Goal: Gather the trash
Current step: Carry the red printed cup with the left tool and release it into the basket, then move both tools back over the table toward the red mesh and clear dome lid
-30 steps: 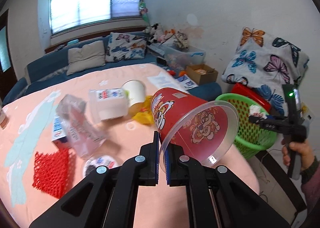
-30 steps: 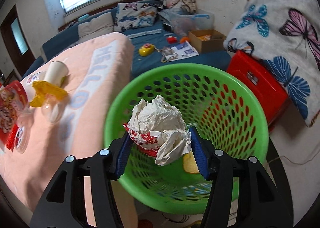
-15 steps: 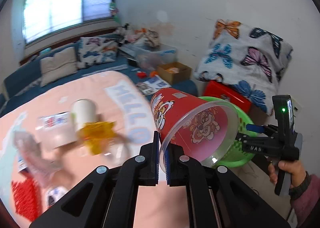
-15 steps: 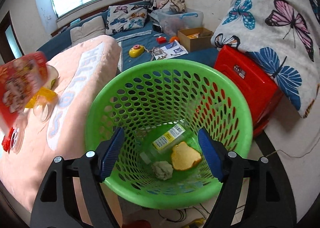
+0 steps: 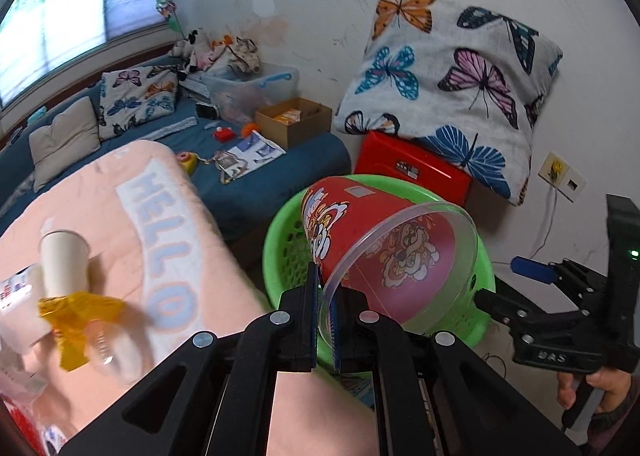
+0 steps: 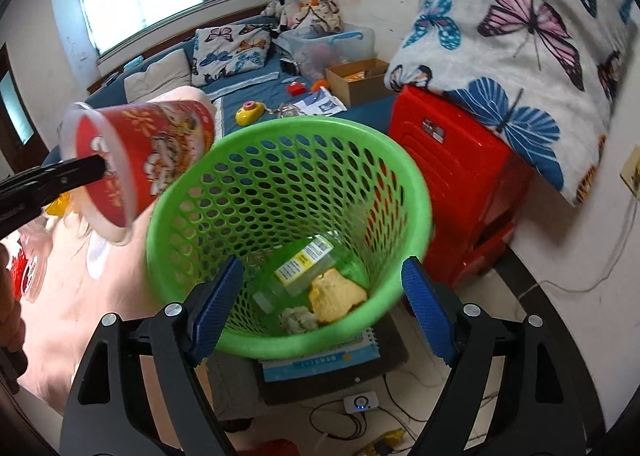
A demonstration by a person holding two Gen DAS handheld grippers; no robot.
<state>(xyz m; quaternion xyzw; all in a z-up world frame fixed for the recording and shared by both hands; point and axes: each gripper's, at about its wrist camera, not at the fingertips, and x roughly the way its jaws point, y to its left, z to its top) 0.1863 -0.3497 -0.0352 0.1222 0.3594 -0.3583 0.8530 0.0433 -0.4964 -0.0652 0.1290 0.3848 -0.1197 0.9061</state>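
My left gripper point(image 5: 325, 316) is shut on the clear rim of a red printed noodle cup point(image 5: 384, 252), held tilted over the near edge of the green mesh basket point(image 5: 282, 252). In the right wrist view the cup point(image 6: 136, 160) hangs at the basket's left rim point(image 6: 280, 128). My right gripper point(image 6: 320, 308) is open and empty above the basket's near side. Inside the basket lie a clear bottle with a yellow label point(image 6: 304, 260), a yellowish scrap point(image 6: 336, 296) and a crumpled wad point(image 6: 298, 319).
A white paper cup point(image 5: 64, 260) and a yellow wrapper point(image 5: 76, 316) lie on the pink table cover point(image 5: 160, 240). A red plastic stool point(image 6: 460, 176) with a butterfly blanket point(image 6: 520, 28) stands right of the basket. Books point(image 6: 320, 360) lie under the basket.
My right gripper opened and dropped the crumpled paper into the basket. My left gripper carried the red cup from over the table to the basket's edge.
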